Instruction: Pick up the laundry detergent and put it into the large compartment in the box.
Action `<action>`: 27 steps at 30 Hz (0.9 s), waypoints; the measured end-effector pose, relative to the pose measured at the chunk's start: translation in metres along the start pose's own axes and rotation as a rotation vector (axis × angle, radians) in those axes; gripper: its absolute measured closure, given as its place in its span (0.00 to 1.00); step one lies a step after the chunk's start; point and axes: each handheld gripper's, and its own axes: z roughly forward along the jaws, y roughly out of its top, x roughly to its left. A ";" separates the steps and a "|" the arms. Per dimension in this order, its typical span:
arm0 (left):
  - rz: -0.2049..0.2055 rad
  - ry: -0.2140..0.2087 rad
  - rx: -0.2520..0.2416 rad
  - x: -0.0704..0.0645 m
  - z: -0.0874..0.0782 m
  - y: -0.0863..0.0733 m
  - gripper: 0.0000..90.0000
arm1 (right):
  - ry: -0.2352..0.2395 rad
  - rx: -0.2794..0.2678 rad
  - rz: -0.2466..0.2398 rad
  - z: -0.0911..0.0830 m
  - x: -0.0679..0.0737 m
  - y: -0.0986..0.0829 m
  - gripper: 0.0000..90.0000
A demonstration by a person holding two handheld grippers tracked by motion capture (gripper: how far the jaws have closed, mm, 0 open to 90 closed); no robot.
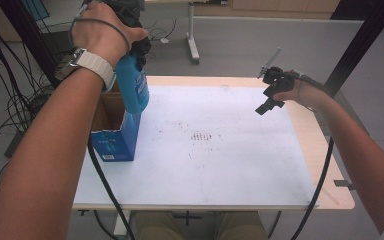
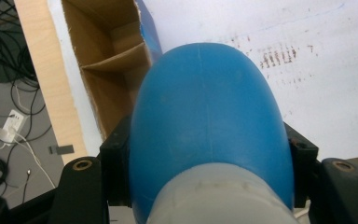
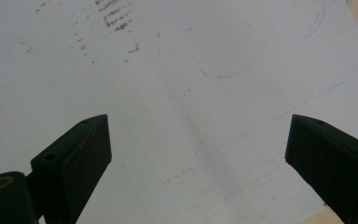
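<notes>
A blue bottle (image 1: pixel 134 87) with a pale grey neck hangs bottom-down over the table's left edge, and my left gripper (image 1: pixel 139 49) is shut on it, mostly hidden under the hand. In the left gripper view the black jaws of my left gripper (image 2: pixel 209 172) press on both sides of the bottle (image 2: pixel 205 116). Right below it stands an open blue cardboard box (image 1: pixel 114 142), its brown inside and divider (image 2: pixel 114 63) visible. My right gripper (image 1: pixel 268 102) hovers above the table's far right, open, with only the white sheet between its jaws (image 3: pixel 196 154).
A white sheet (image 1: pixel 220 165) with faint brown marks covers the wooden table (image 1: pixel 337 197). Cables (image 1: pixel 10 100) lie on the floor at the left. A black post (image 1: pixel 360 45) rises at the right, and another table's leg (image 1: pixel 193 47) stands beyond.
</notes>
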 end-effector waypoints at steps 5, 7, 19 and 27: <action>-0.019 0.003 0.002 0.004 -0.002 0.000 0.42 | -0.001 -0.002 0.001 -0.001 0.000 0.000 0.08; -0.025 0.005 -0.001 0.005 -0.003 0.000 0.42 | -0.001 -0.002 0.004 -0.001 0.000 0.000 0.08; -0.063 0.008 0.000 0.016 -0.003 0.000 0.42 | -0.001 -0.001 0.003 -0.001 0.000 0.000 0.08; -0.079 0.010 -0.002 0.023 -0.003 0.000 0.42 | -0.001 -0.001 0.003 0.000 0.000 0.000 0.08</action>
